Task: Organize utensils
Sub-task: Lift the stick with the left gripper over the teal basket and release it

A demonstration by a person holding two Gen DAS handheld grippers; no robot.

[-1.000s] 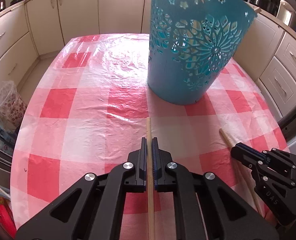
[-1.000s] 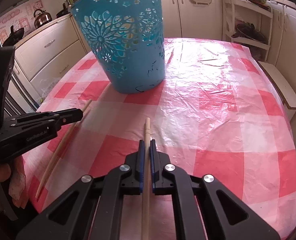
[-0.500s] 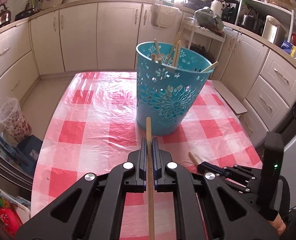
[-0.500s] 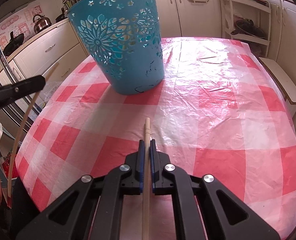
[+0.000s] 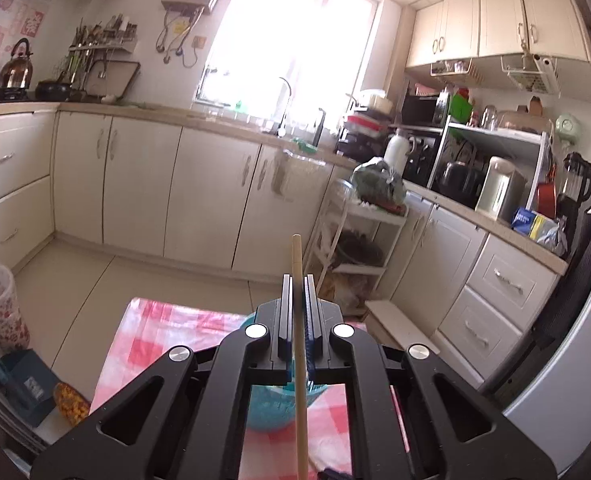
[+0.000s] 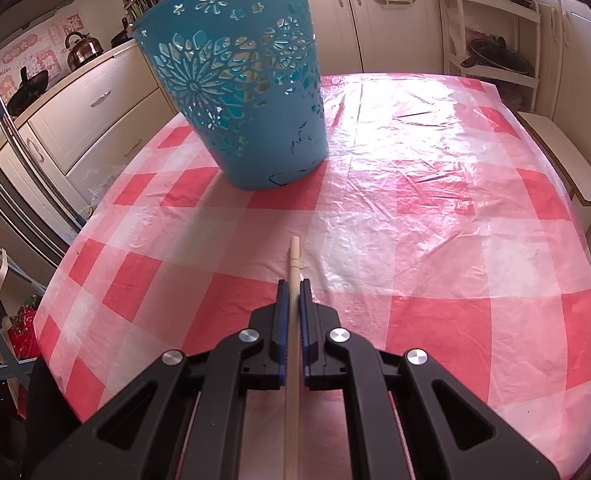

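My left gripper (image 5: 296,280) is shut on a wooden chopstick (image 5: 298,320) and is raised high, looking across the kitchen. The blue cut-out basket (image 5: 263,412) shows only in part below it, behind the gripper body. My right gripper (image 6: 294,284) is shut on another wooden chopstick (image 6: 292,344), held low over the red and white checked tablecloth (image 6: 415,216). In the right wrist view the blue basket (image 6: 239,92) stands upright on the table ahead and to the left. Its contents are hidden from here.
Cream cabinets (image 5: 199,196) and a white rack (image 5: 359,240) stand beyond the table. A wooden bench (image 6: 563,160) lies off the table's right edge. A fridge side (image 6: 23,184) and clutter stand at the left edge.
My left gripper has risen and tilted up with its chopstick, from table level to above the basket. My right gripper has stayed almost still with its chopstick.
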